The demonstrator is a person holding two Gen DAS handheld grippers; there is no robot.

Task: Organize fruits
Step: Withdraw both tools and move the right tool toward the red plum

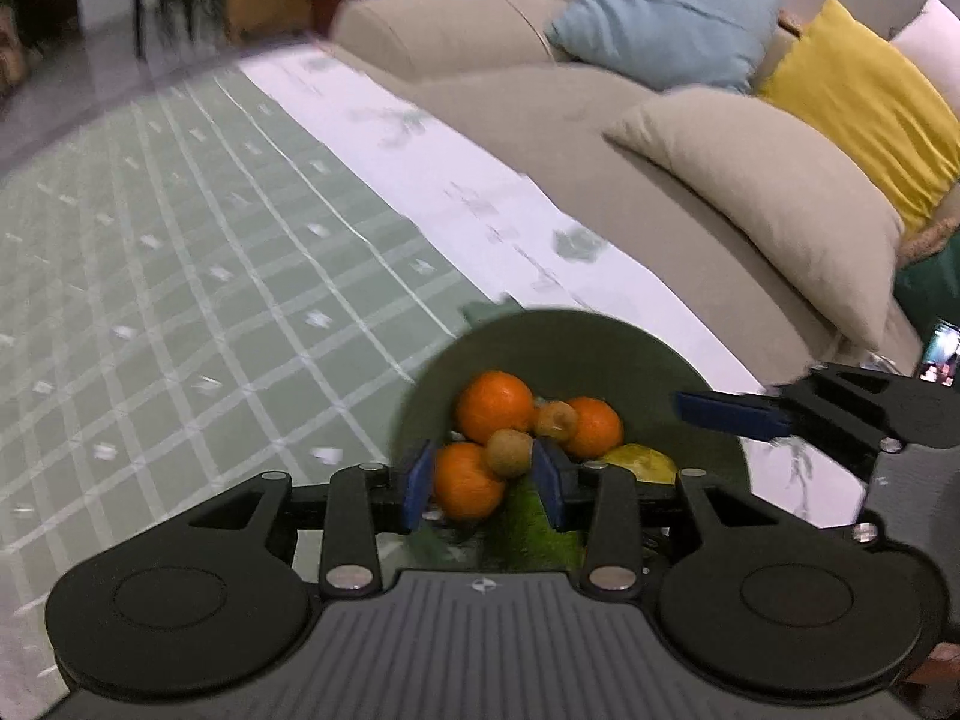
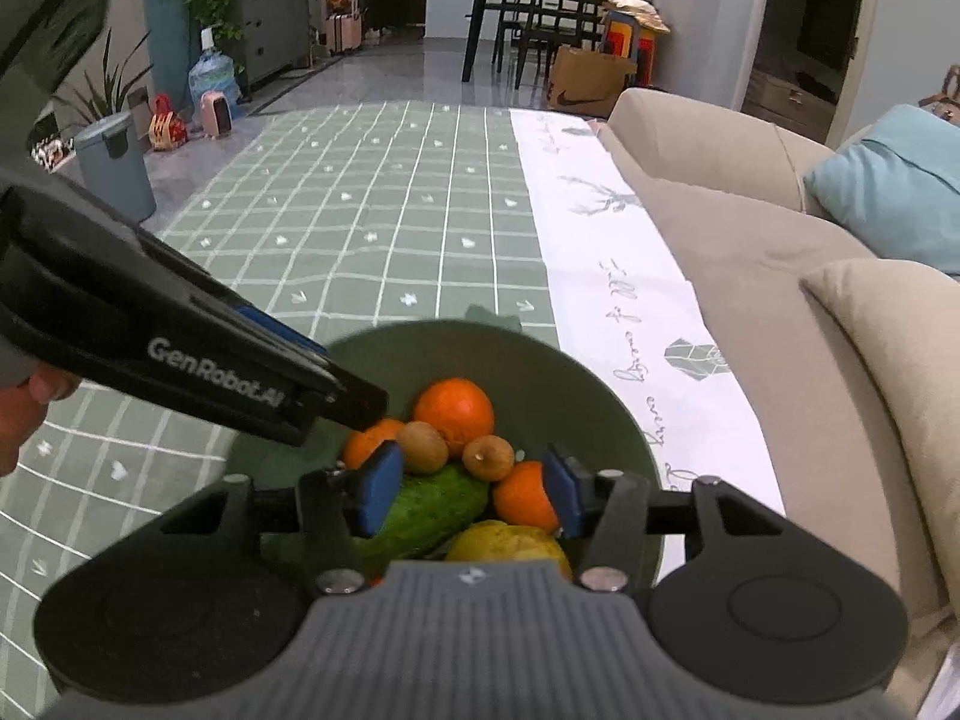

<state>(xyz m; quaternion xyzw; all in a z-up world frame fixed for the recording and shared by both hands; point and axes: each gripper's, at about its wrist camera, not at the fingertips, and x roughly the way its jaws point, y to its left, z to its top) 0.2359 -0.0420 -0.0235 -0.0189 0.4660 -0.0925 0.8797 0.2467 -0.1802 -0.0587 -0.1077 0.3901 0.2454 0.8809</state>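
A green bowl (image 1: 558, 342) (image 2: 528, 360) on the checked tablecloth holds three oranges (image 1: 493, 405) (image 2: 455, 405), two small brown fruits (image 1: 509, 451) (image 2: 423, 447), a green cucumber (image 2: 432, 507) (image 1: 531, 531) and a yellow fruit (image 2: 507, 543) (image 1: 639, 462). My left gripper (image 1: 487, 489) is open over the bowl's near side, its blue pads on either side of the nearest orange (image 1: 465, 483) without closing on it. My right gripper (image 2: 474, 498) is open and empty above the cucumber; it also shows in the left wrist view (image 1: 732, 414). The left gripper reaches in from the left in the right wrist view (image 2: 342, 402).
The table has a green checked cloth (image 2: 372, 222) with a white printed strip (image 2: 600, 240) on the right. A beige sofa (image 2: 750, 276) with blue, yellow and beige cushions runs close along the table's right edge. Chairs, bins and plants stand far back.
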